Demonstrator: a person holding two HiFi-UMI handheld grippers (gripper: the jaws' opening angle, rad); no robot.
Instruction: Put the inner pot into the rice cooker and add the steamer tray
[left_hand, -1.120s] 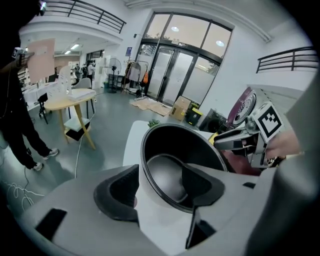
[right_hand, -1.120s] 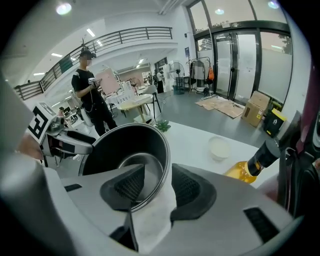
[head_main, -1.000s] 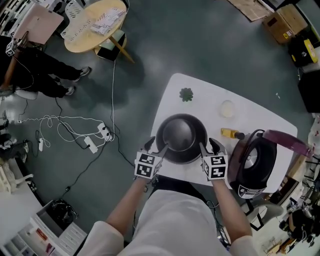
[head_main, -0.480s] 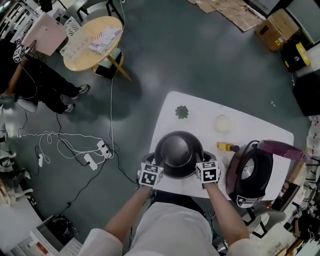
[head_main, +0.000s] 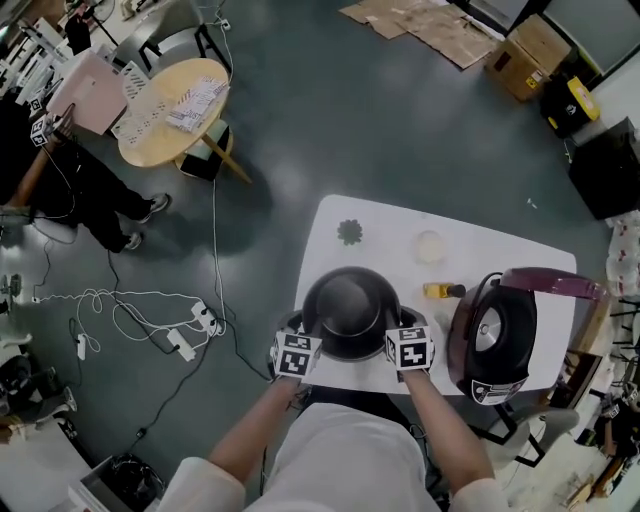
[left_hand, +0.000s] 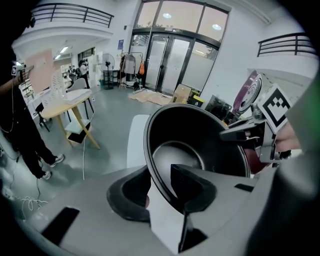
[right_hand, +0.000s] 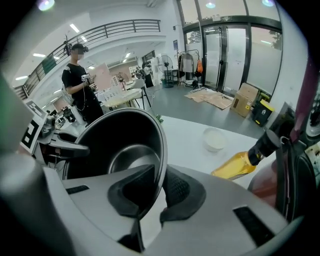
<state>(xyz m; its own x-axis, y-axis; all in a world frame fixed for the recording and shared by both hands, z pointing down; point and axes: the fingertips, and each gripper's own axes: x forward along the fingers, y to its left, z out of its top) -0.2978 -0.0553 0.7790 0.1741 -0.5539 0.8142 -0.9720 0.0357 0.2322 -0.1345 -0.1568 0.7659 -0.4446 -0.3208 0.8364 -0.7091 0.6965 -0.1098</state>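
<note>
From overhead, a person standing at the near edge of a white table (head_main: 380, 225) holds the dark inner pot (head_main: 350, 305) by its rim, the left gripper (head_main: 306, 333) on one side and the right gripper (head_main: 394, 328) on the opposite side. The rice cooker (head_main: 495, 340) stands with its lid raised just beyond the right gripper's outer side, apart from the pot. An oil bottle (head_main: 440, 291) lies ahead of that gripper, a small white dish (head_main: 430, 245) farther out. In the left gripper view, the jaws have just been closing and now pinch the pot's wall, one pad outside and one inside, the bowl opening ahead of them. In the right gripper view, the jaws have likewise just been closing and clamp the rim tightly, the pot's hollow to their left, the bottle and dish ahead to their right, and the cooker's dark body at the far right.
</note>
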